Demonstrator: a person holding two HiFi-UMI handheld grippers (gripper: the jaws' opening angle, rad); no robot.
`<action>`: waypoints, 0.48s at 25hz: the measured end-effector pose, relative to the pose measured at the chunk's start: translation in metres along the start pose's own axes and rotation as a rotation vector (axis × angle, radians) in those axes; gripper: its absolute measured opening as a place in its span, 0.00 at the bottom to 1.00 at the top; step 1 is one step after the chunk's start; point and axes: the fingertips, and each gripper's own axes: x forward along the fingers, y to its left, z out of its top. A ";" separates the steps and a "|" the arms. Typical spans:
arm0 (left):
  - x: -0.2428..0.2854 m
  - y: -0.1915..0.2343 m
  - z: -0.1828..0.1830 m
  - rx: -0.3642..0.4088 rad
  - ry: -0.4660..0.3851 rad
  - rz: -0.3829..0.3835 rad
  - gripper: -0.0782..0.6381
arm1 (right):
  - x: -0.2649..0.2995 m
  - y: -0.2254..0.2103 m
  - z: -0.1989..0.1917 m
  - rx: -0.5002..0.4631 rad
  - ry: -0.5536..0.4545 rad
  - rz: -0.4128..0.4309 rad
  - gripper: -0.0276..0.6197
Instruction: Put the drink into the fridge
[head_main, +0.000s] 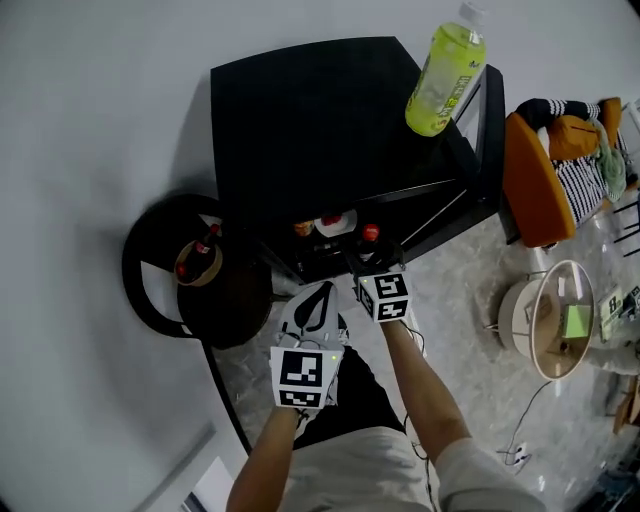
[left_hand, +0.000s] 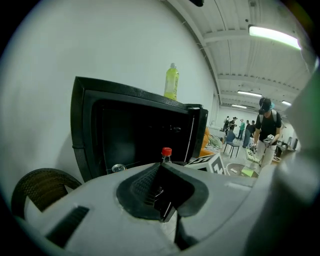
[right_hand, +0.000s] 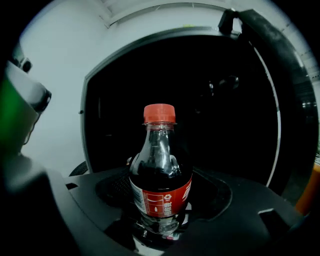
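Note:
A small cola bottle (right_hand: 160, 180) with a red cap stands upright between the jaws of my right gripper (right_hand: 160, 215), which is shut on it. In the head view this gripper (head_main: 372, 258) holds the bottle (head_main: 370, 234) at the open front of the black mini fridge (head_main: 320, 130). The fridge door (head_main: 482, 125) is swung out to the right. My left gripper (head_main: 316, 305) hangs just behind and left of the right one, shut with nothing in its hollow (left_hand: 160, 192). From the left gripper view the bottle's red cap (left_hand: 166, 152) shows in front of the dark fridge (left_hand: 135, 130).
A yellow-green bottle (head_main: 445, 80) stands on the fridge top. Red-topped drinks (head_main: 330, 221) sit inside the fridge. A dark basket (head_main: 150, 275) on the left holds another cola bottle (head_main: 203, 250). An orange chair (head_main: 535, 190) and a round table (head_main: 545, 320) are on the right. People (left_hand: 267, 132) stand far off.

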 end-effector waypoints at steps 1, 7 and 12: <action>0.006 0.003 0.001 -0.001 0.003 0.000 0.12 | 0.013 -0.004 -0.003 0.001 0.005 0.002 0.52; 0.037 0.019 -0.006 0.003 0.038 0.009 0.12 | 0.079 -0.022 -0.024 -0.010 0.044 0.019 0.52; 0.056 0.030 -0.004 0.003 0.047 0.006 0.12 | 0.112 -0.032 -0.039 -0.003 0.065 0.019 0.52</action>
